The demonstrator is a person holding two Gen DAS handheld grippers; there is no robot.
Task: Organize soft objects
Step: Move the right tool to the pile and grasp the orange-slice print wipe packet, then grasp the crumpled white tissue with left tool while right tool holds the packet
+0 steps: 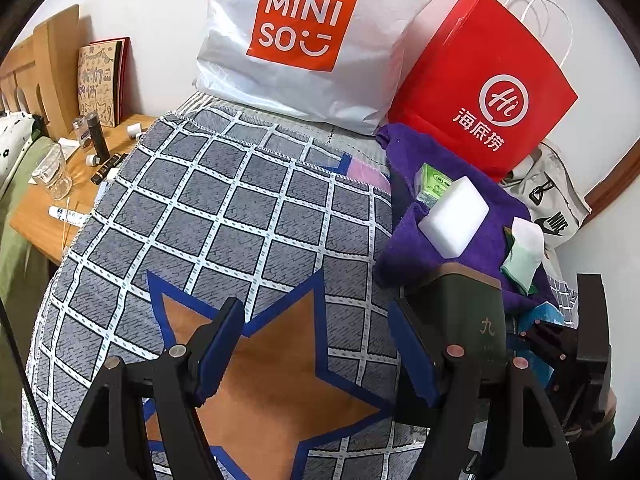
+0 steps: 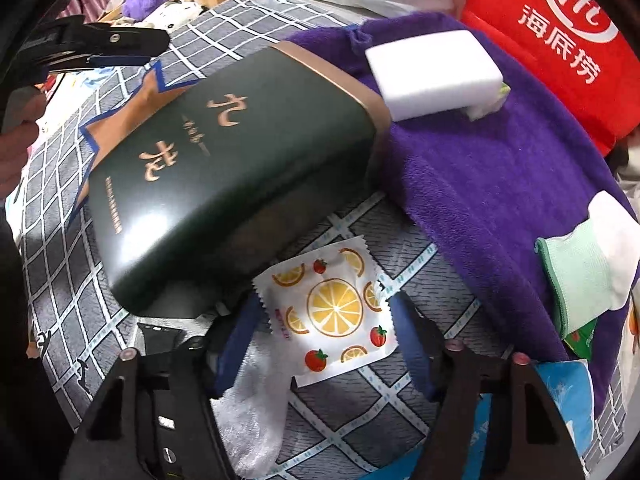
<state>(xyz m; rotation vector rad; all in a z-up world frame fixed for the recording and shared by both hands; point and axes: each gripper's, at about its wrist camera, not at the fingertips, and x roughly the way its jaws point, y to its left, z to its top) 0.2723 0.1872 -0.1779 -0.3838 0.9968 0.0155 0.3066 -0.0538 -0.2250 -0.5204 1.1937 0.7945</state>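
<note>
In the left wrist view my left gripper (image 1: pixel 316 328) stands open above the orange star on the grey checked cloth (image 1: pixel 224 208), with nothing between its fingers. In the right wrist view my right gripper (image 2: pixel 326 320) points down at a white packet printed with oranges and strawberries (image 2: pixel 332 312). Both blue pads touch its side edges as it lies on the cloth. A white fluffy sock (image 2: pixel 256 408) lies under the left finger. A purple towel (image 2: pixel 480 176) carries a white sponge (image 2: pixel 436 72) and a mint cloth (image 2: pixel 576 280). The right gripper (image 1: pixel 580 340) shows at the far right.
A dark green box (image 2: pixel 232 184) lies tilted just beyond the packet, also beside my left gripper's right finger (image 1: pixel 408 340). A MINISO bag (image 1: pixel 304 40), a red paper bag (image 1: pixel 488 88) and a Nike bag (image 1: pixel 552 208) line the wall. A wooden desk (image 1: pixel 36 216) holds a glass (image 1: pixel 54 176) and small bottles.
</note>
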